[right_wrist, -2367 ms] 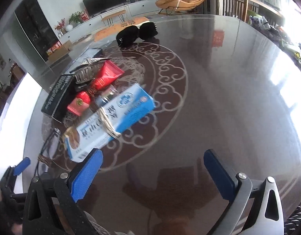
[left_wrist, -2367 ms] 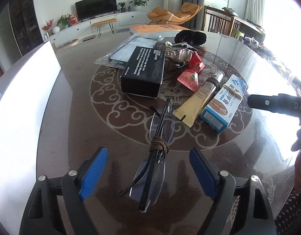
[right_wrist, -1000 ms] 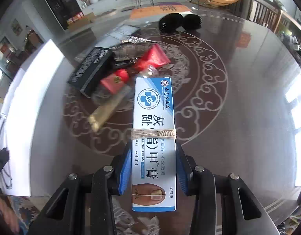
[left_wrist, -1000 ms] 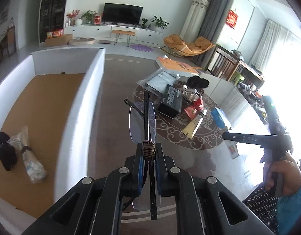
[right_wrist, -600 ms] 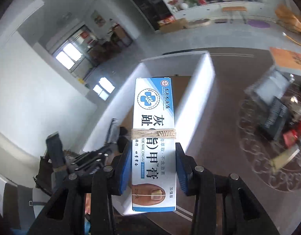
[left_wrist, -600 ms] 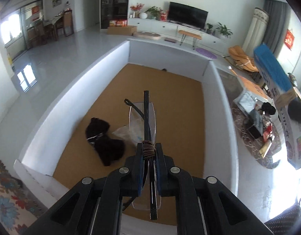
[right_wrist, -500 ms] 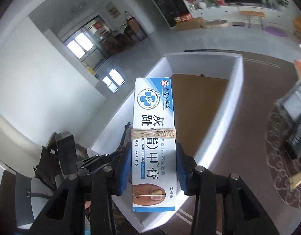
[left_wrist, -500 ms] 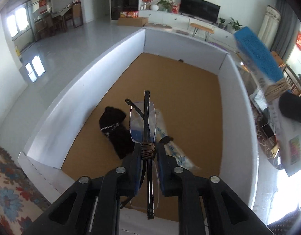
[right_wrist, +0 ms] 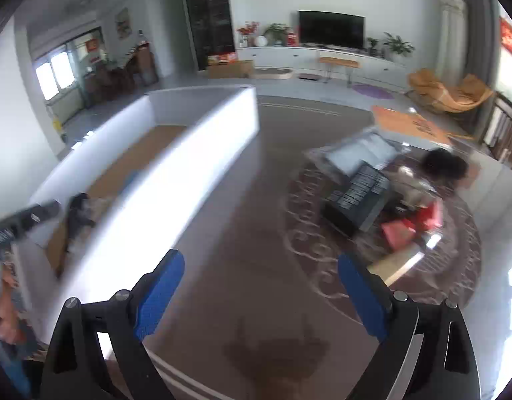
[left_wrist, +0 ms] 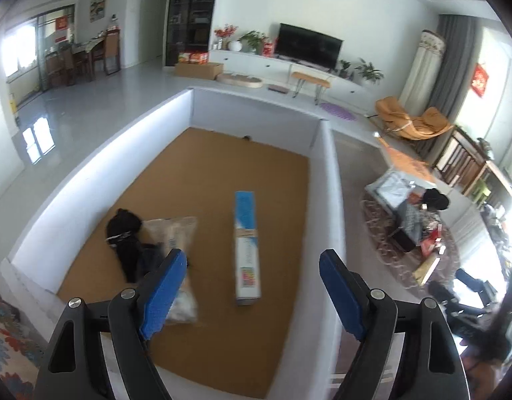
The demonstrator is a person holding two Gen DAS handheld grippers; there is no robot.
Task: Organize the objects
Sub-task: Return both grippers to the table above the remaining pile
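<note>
- A living room with a television (left_wrist: 309,46) and an orange lounge chair (left_wrist: 412,123) frames the scene.
- The dark patterned tabletop (right_wrist: 256,233) carries a black box (right_wrist: 359,200) amid blurred clutter.
- A white bin (left_wrist: 326,173) with a brown floor holds the blue-and-white cream box (left_wrist: 246,246), lying flat, long axis running away from the camera, beside a black bundle (left_wrist: 126,240).
- The left claw (left_wrist: 252,286) hangs above the bin, spread wide and empty.
- The right claw (right_wrist: 259,293), equally wide and empty, hovers over the tabletop.

Blue-white box (left_wrist: 246,240), brown bin floor (left_wrist: 222,180)

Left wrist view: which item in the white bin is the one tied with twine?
The long blue-and-white carton, lying flat mid-bin with twine around its middle. The black bundle and clear plastic packet sit left of it, showing no twine.
</note>
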